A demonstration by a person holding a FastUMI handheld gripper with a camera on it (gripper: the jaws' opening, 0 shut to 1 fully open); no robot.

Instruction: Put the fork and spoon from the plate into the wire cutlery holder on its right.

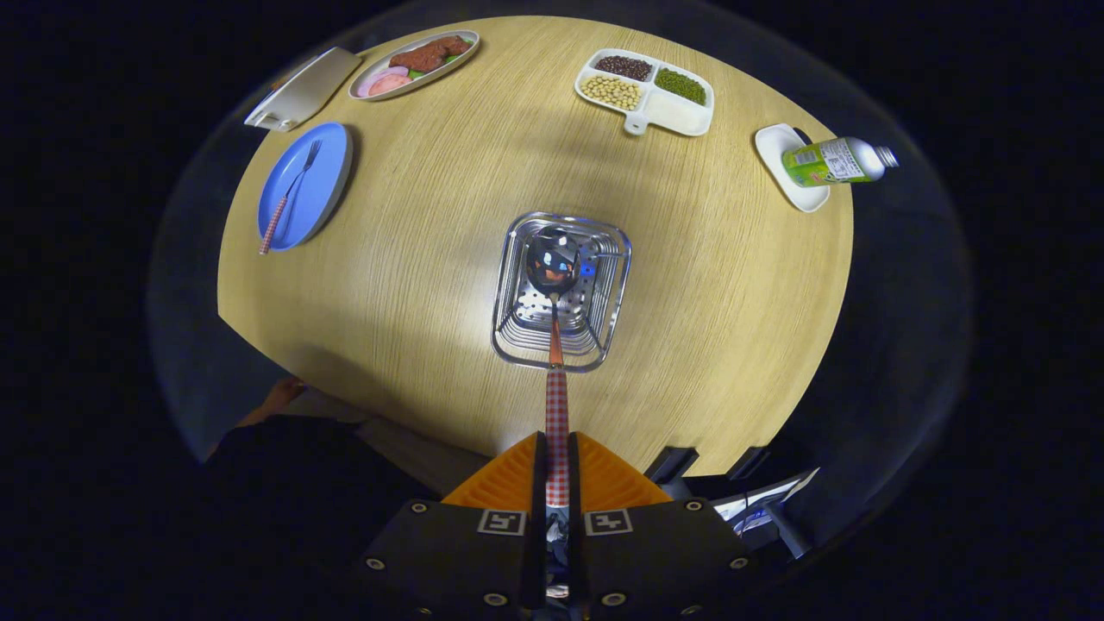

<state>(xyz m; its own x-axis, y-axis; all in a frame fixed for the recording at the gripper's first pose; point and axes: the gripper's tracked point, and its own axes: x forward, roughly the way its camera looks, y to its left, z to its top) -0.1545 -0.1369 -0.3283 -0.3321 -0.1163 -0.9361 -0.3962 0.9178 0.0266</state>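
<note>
The fingers (pixel 557 470) were clamped on the spoon (pixel 555 345) by its checked handle, its bowl hanging over the wire cutlery holder (pixel 604 297) at twelve o'clock, apparently not yet inside. Released off-centre, it could catch the rim and tip out. The fork (pixel 291 194) lay on the blue plate (pixel 326 164) at ten o'clock.

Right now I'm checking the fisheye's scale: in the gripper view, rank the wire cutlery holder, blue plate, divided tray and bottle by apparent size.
1. Wire cutlery holder, nearest the camera, under the spoon gripped by the hand-held gripper.
2. Divided tray and blue plate: too alike to rank.
3. Bottle, smallest.
</note>
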